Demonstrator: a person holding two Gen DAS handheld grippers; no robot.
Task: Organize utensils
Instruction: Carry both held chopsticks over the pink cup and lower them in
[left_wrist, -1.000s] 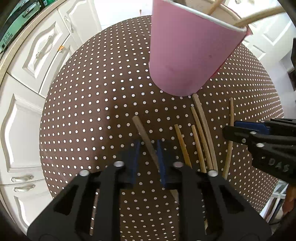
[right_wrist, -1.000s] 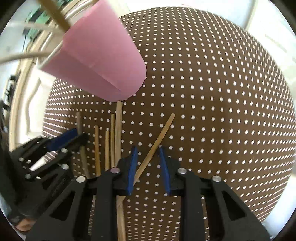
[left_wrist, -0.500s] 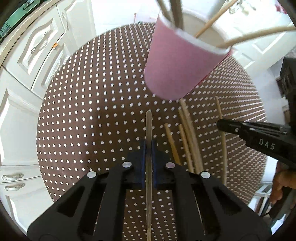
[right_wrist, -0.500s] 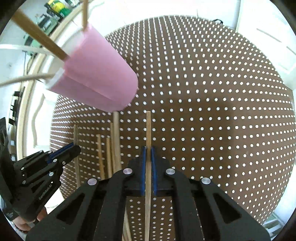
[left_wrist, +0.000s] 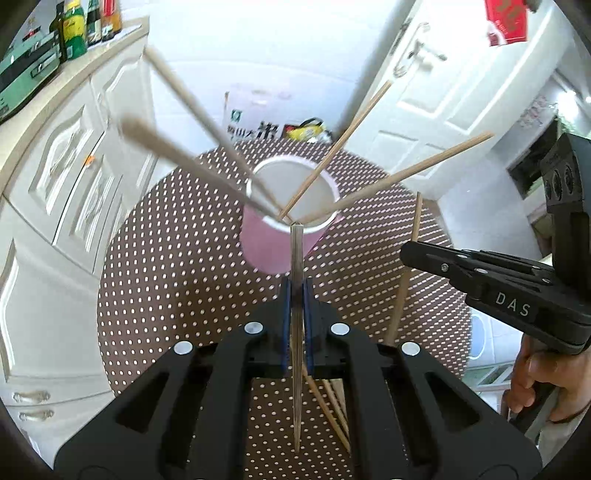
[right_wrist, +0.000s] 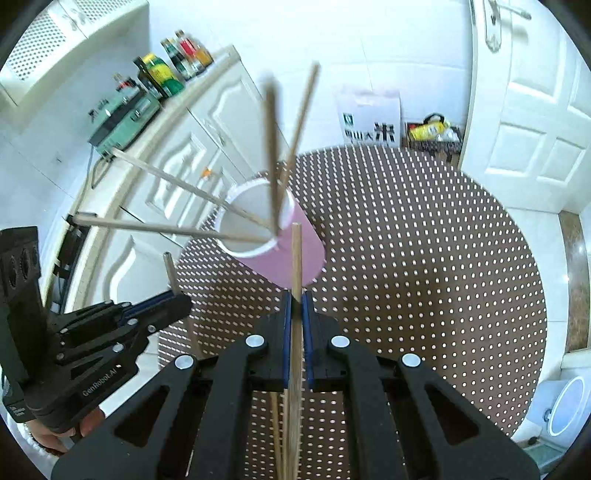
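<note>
Wooden chopsticks, four, already stand in the pink cup (left_wrist: 273, 243) on the dotted table (left_wrist: 166, 288), while left gripper (left_wrist: 295, 325) and right gripper (right_wrist: 295, 332) each pinch another above several lying loose (left_wrist: 332, 406).

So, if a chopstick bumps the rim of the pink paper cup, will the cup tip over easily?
Probably yes. The pink paper cup looks thin and light. Four chopsticks lean far out over its rim, so it seems top-heavy. The dotted tablecloth may give some grip, so it would likely tip rather than slide.

Chopstick (left_wrist: 296, 332) in left hand-held gripper (left_wrist: 296, 295), above pink cup (left_wrist: 273, 247).
</note>
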